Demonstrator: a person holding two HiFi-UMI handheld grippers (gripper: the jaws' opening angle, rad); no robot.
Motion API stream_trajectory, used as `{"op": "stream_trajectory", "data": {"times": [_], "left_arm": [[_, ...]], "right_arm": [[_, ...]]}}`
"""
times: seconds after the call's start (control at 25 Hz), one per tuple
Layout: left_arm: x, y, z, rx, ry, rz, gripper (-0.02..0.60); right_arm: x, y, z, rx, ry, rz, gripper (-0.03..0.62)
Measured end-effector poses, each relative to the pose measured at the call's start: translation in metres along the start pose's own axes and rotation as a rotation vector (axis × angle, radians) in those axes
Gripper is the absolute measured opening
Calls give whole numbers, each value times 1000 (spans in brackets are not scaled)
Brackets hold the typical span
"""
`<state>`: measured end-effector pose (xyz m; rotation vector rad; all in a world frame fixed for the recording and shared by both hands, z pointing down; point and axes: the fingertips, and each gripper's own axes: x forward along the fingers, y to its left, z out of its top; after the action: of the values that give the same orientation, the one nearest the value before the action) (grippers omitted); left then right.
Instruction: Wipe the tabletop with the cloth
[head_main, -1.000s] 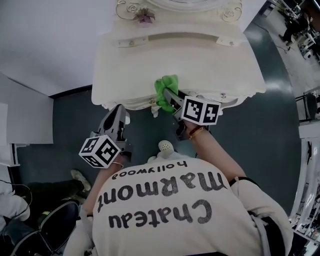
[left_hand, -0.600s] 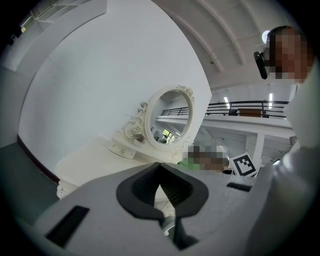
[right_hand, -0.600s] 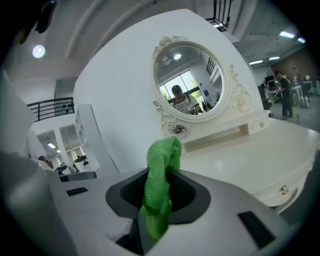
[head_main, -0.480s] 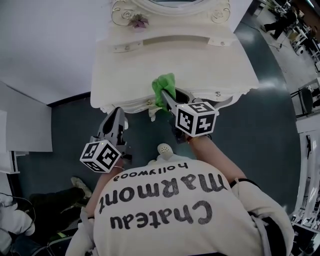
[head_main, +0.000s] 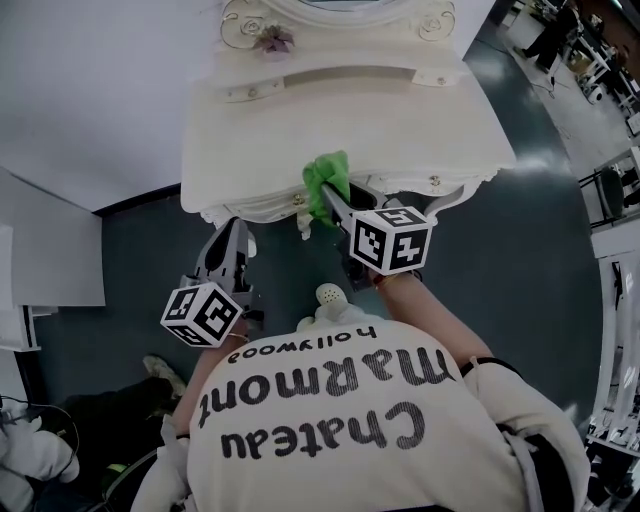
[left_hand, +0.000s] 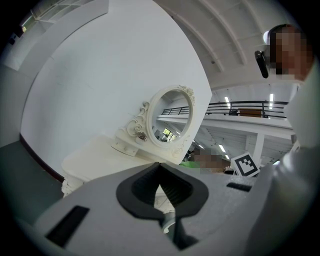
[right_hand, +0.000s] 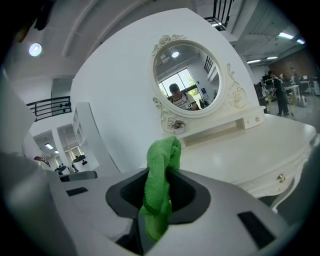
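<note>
Right gripper view: right claw (right_hand: 161, 174) clenched on green cloth (right_hand: 163, 150), bunched wad poking past jaws, likely so fabric, not plastic, meets white bench (right_hand: 235, 155). Head view: cloth at bench front edge, wipe seemingly only starting. Left claw (left_hand: 159, 168) pressed together, empty, parked low off bench front, clear of wiping path. Cloth-to-bench contact hard to judge. Mirror (right_hand: 187, 80) top cut off in head view.

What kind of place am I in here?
Likely an open hall with a staged bedroom corner, not a home: a white dressing table and oval mirror stand against a wall, with a railed mezzanine beyond.
</note>
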<state>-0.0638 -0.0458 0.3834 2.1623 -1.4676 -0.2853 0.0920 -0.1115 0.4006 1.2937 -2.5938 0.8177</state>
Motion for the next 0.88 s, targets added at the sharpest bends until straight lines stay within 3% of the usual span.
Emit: {"op": "stream_trajectory", "data": {"times": [0.88], "left_arm": [[-17,-14,-5,-8,0,-43,8]], "right_arm": [[-29,5,-10,-6,-3,-50,103]]}}
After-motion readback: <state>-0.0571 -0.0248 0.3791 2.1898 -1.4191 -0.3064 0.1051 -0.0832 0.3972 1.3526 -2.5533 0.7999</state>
